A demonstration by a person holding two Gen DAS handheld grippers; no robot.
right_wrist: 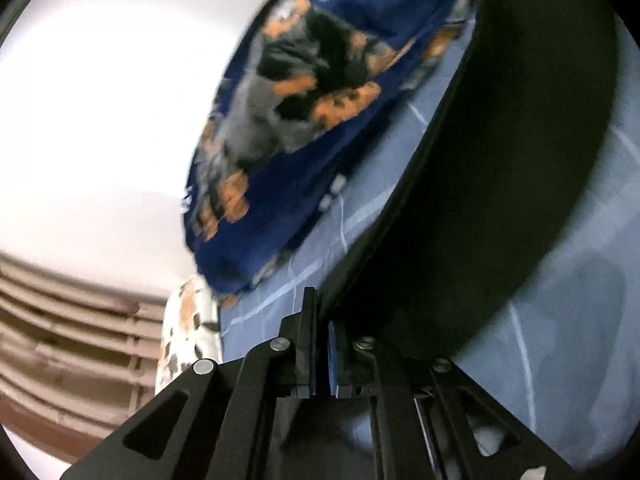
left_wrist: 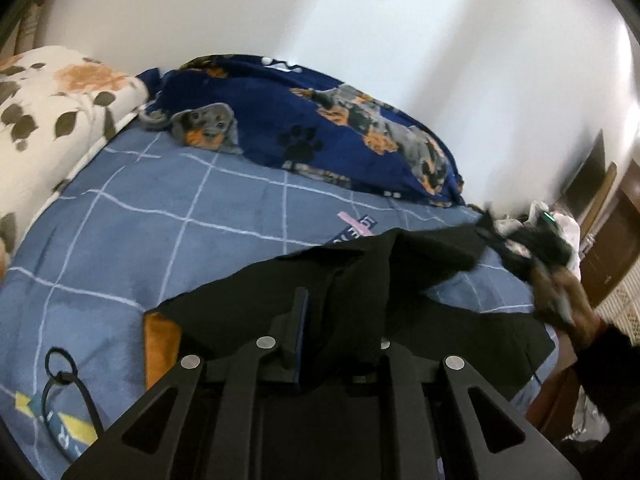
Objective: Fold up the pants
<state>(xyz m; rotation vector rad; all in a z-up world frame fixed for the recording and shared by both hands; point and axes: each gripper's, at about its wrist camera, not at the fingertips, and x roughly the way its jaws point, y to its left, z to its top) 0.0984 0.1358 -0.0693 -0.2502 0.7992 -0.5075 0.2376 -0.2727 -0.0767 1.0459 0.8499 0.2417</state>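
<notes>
Blue checked bed (left_wrist: 160, 220); black pants (left_wrist: 360, 280) pinched in left claw (left_wrist: 340, 320).

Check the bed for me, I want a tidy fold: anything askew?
Yes. The black pants lie bunched and twisted across the blue checked sheet, one part draped over the left tongs, not flat.

black pants (left_wrist: 360, 280), blue grid-lined bedsheet (left_wrist: 160, 220)

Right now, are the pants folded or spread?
Neither: the black pants hang bunched, lifted off the bed between both grippers, not yet folded.
</notes>
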